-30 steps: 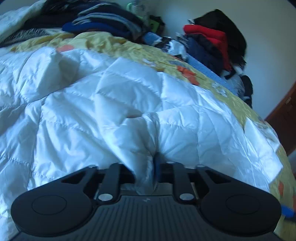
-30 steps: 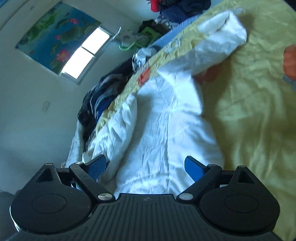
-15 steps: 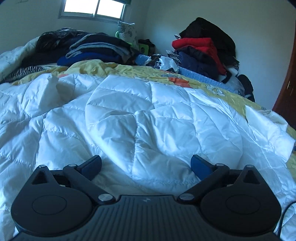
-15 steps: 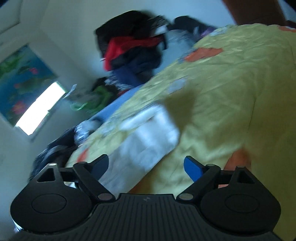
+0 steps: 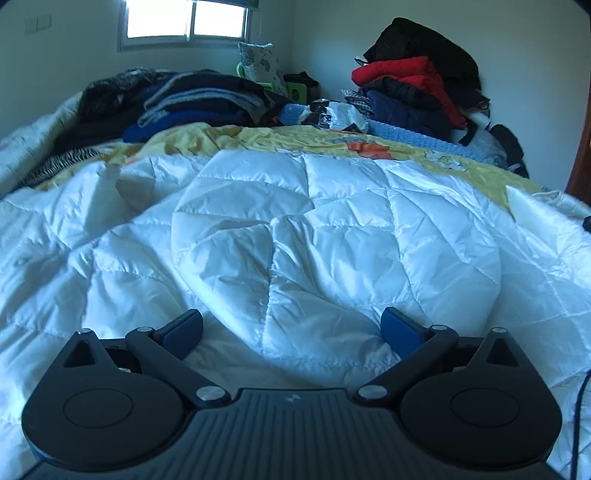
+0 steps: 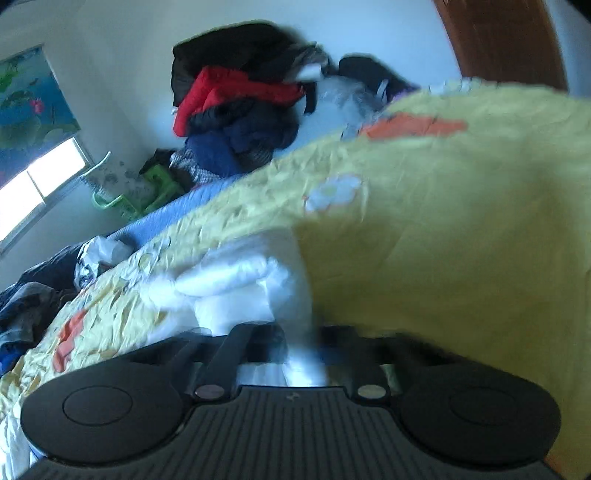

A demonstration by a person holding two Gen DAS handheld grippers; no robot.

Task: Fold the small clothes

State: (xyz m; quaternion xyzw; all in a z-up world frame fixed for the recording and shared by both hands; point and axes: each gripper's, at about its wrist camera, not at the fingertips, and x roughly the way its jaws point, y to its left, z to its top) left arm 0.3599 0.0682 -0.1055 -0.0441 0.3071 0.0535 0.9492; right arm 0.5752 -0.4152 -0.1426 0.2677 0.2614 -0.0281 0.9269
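Observation:
A white quilted garment [image 5: 332,229] lies spread and puffed over the yellow flowered bedspread [image 5: 258,136]. My left gripper [image 5: 291,321] hovers low over its near part, open wide, with nothing pinched between its blue pads. In the blurred right wrist view, my right gripper [image 6: 303,354] is shut on a fold of the white garment [image 6: 236,280] at its edge, where it meets the yellow bedspread [image 6: 443,221]. The fingertips there are partly hidden by the fabric.
A dark folded clothes pile [image 5: 192,99] sits at the bed's far left. A red and black clothes heap [image 5: 413,81] leans on the far wall. A blue blanket [image 5: 406,134] edges the bed. A window [image 5: 184,18] is behind, and a brown door [image 6: 509,44] to the right.
The left gripper let go of the white fabric and opened wide. The right gripper swung across the yellow bedspread to the garment's edge and closed on it.

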